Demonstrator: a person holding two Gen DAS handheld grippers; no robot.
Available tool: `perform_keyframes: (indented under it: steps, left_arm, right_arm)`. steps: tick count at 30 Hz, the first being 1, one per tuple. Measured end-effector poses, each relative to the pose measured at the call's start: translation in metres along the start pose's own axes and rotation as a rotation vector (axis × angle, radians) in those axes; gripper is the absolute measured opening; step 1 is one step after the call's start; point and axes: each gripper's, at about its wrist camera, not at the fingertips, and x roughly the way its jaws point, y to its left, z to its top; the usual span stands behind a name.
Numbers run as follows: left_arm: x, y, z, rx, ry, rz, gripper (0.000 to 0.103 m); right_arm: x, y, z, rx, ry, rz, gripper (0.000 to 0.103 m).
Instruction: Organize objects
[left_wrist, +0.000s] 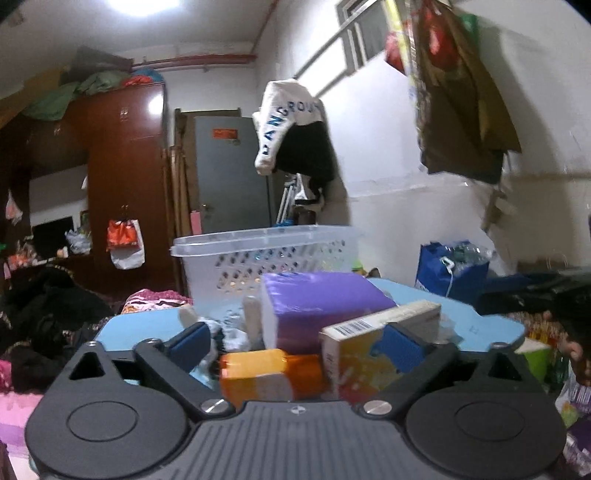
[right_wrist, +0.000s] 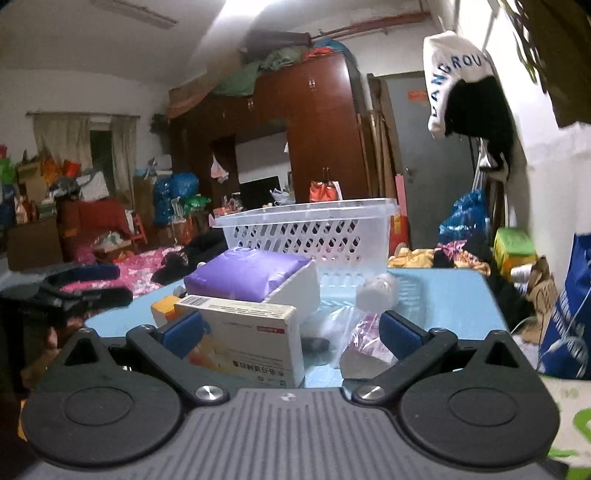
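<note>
We hold both grippers' fingers apart; the white-orange cardboard box (right_wrist: 247, 339) lies crosswise before the white perforated plastic basket (right_wrist: 314, 236), nearer our right gripper (right_wrist: 291, 332).

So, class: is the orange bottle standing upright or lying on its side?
Lying on its side. The orange bottle stretches lengthwise across the table, in front of the purple pack.

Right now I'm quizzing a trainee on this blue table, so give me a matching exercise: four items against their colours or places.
Items:
1. tissue pack
2. basket
3. bottle
4. medicine box

Descriptions:
A. orange, lying on its side
B. purple top
C. barcode on its upper face
D. clear, perforated, at the table's far end

Pairs: 1-B, 2-D, 3-A, 4-C
</note>
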Motion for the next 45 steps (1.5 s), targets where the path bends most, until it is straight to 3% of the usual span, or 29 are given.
perform_keyframes:
  steps: [2, 8, 11, 16, 20, 31, 45]
  left_arm:
    - [0.007, -0.007, -0.004, 0.005, 0.025, -0.021, 0.081]
    - [0.031, -0.016, -0.02, 0.007, 0.088, -0.094, 0.06]
    - [0.04, -0.015, -0.025, -0.001, 0.088, -0.104, 0.055]
    - [0.038, -0.015, -0.024, 0.006, 0.065, -0.115, 0.055]
    - [0.042, -0.021, -0.022, 0.015, 0.067, -0.108, 0.042]
    - [0.038, -0.026, -0.022, 0.042, 0.038, -0.085, 0.039]
    - [0.039, -0.026, -0.022, 0.046, 0.039, -0.086, 0.039]
  right_arm:
    - [0.003, -0.002, -0.003, 0.005, -0.003, 0.008, 0.103]
    - [0.017, -0.001, -0.014, -0.039, 0.037, 0.052, 0.084]
    - [0.026, -0.007, -0.019, -0.03, 0.064, 0.081, 0.065]
    - [0.033, -0.01, -0.025, -0.034, 0.081, 0.108, 0.062]
    - [0.033, -0.008, -0.025, -0.036, 0.083, 0.132, 0.048]
    - [0.027, 0.001, -0.027, -0.084, 0.079, 0.088, 0.045]
    - [0.029, 0.0, -0.026, -0.078, 0.085, 0.091, 0.045]
